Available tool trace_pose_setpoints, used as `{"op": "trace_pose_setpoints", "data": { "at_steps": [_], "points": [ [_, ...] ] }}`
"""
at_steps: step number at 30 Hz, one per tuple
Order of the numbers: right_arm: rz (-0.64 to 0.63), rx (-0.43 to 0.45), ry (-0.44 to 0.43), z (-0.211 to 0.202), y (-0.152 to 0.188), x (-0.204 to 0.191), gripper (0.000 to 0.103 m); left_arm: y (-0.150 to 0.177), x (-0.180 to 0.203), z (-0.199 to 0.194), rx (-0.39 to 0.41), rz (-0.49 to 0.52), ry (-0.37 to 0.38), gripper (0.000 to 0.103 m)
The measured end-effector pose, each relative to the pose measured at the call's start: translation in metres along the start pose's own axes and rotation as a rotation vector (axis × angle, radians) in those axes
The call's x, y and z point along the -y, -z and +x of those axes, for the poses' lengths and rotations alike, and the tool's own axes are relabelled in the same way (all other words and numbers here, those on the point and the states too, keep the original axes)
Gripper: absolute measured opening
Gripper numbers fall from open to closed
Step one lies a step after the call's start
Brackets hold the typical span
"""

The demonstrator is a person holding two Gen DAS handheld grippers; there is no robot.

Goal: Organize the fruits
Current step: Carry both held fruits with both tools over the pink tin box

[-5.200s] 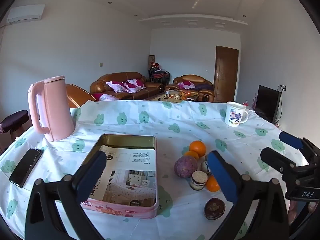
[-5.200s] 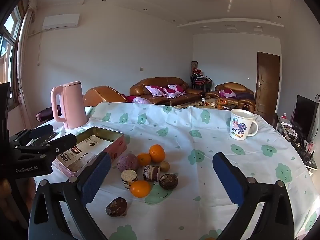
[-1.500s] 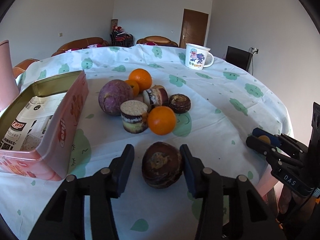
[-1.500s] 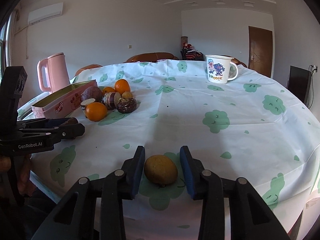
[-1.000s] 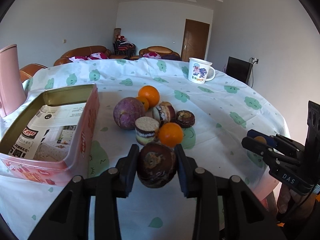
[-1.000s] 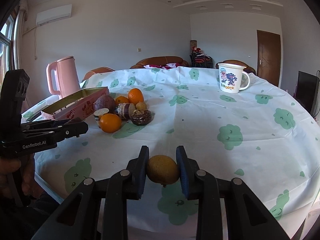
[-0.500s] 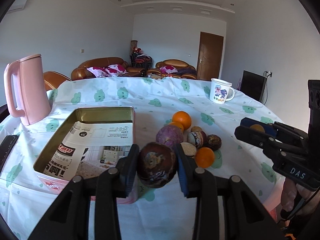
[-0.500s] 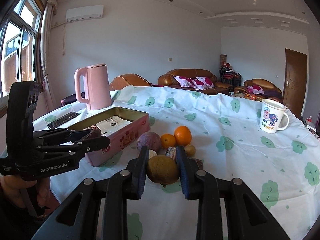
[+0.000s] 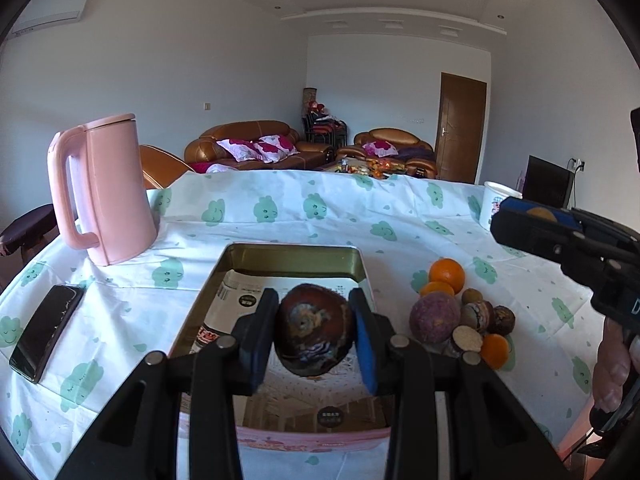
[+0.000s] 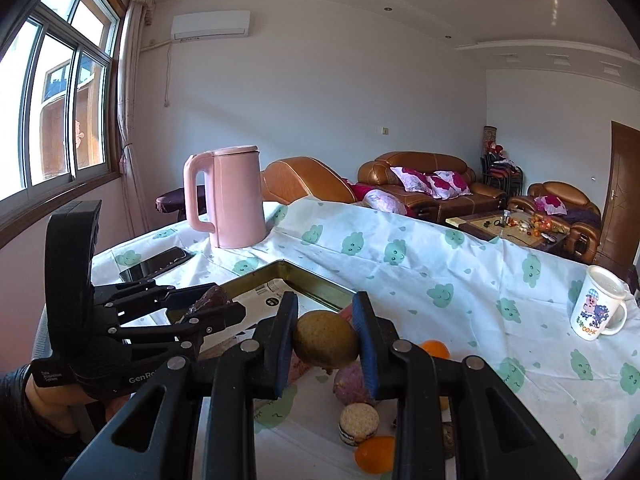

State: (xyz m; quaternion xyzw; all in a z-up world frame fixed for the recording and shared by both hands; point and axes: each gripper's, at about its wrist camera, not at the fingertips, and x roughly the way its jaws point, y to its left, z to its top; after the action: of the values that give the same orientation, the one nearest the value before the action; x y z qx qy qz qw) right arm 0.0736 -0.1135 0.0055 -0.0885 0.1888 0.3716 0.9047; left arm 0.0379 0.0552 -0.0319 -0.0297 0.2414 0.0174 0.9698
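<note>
My left gripper (image 9: 314,336) is shut on a dark brown wrinkled fruit (image 9: 314,334) and holds it above the open pink tin box (image 9: 292,256), which is lined with printed paper. My right gripper (image 10: 326,344) is shut on a yellow-brown round fruit (image 10: 326,344) and holds it in the air near the tin's right side (image 10: 316,282). The left gripper with its fruit also shows in the right wrist view (image 10: 212,302). On the tablecloth right of the tin lies a heap of fruit: oranges (image 9: 447,275), a purple fruit (image 9: 434,318) and several small brown ones (image 9: 502,320).
A pink kettle (image 9: 104,188) stands at the back left of the table. A black phone (image 9: 46,332) lies near the left edge. A white printed mug (image 10: 598,308) stands at the right. Sofas and a door are behind the table.
Both grippers have risen and swung left with their fruits. The left gripper now holds the brown fruit over the tin; the right one has come up beside the tin.
</note>
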Motion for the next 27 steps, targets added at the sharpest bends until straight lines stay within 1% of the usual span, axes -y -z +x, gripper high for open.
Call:
{"op": "trace_pose_setpoints", "data": {
  "at_steps": [5, 11, 19, 27],
  "points": [
    [0.000, -0.020, -0.042, 0.023, -0.010, -0.007, 0.030, -0.005, -0.013, 0.010, -0.014, -0.003, -0.021, 0.037],
    [0.012, -0.056, -0.068, 0.054, -0.012, -0.014, 0.030, -0.005, -0.026, 0.022, -0.047, -0.019, -0.026, 0.037],
    [0.035, -0.123, -0.090, 0.091, -0.001, -0.020, 0.030, -0.004, -0.033, 0.035, -0.088, -0.021, -0.033, 0.037],
    [0.034, -0.162, -0.098, 0.106, 0.009, -0.024, 0.030, -0.003, -0.041, 0.041, -0.117, -0.024, -0.039, 0.037]
  ]
}}
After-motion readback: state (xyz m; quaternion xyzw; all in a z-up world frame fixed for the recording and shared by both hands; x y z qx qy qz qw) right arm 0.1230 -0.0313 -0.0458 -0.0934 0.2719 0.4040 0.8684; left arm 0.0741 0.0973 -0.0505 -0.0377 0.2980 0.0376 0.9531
